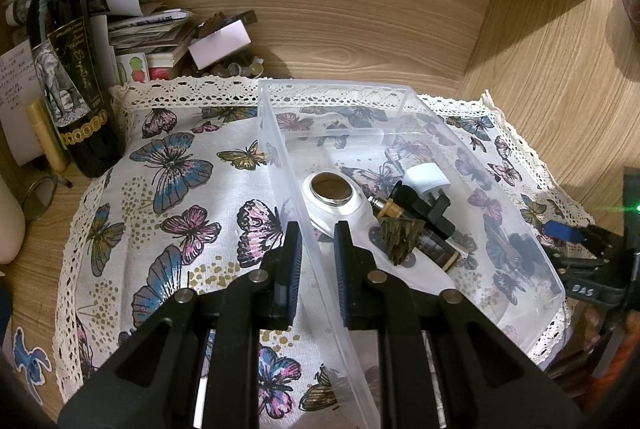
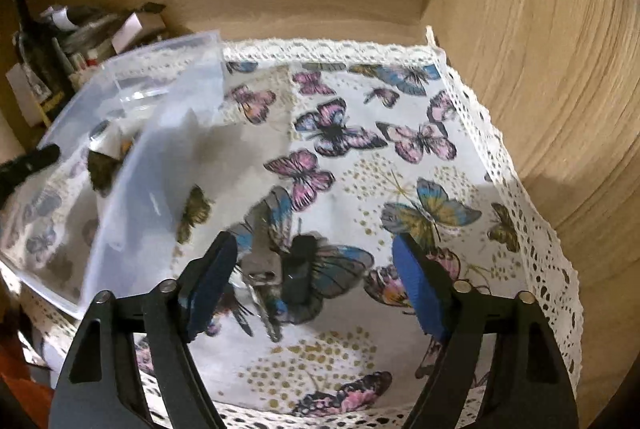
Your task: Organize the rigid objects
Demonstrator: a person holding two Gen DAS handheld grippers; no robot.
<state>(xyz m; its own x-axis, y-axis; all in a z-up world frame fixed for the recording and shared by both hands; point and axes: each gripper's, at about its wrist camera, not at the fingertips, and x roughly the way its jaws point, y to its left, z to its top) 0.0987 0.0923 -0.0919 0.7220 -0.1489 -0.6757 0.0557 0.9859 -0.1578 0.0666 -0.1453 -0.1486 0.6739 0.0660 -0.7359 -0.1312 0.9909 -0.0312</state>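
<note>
**Left claw pinching the bin wall, right claw spread over a key**

While the left claw (image 1: 316, 261) is pinching the near wall of the clear plastic bin (image 1: 404, 91) at the centre of the left wrist view, its pads are sitting one on each side of that wall. Inside the bin a white oval dish (image 1: 332, 195), a white plug (image 1: 426, 179), a black cylinder (image 1: 424, 207) and a dark pyramid-shaped piece (image 1: 400, 239) are lying close together. The bin is resting on a butterfly cloth (image 1: 176, 189) covering the wooden desk (image 1: 560, 101), with a dark bottle (image 1: 68, 77) standing at the upper left. Low in the right wrist view, the right claw (image 2: 316, 285) is standing spread, touching nothing, with a key (image 2: 262, 275) on a black fob (image 2: 302, 269) lying on the cloth between its pads, just right of the bin.
</note>
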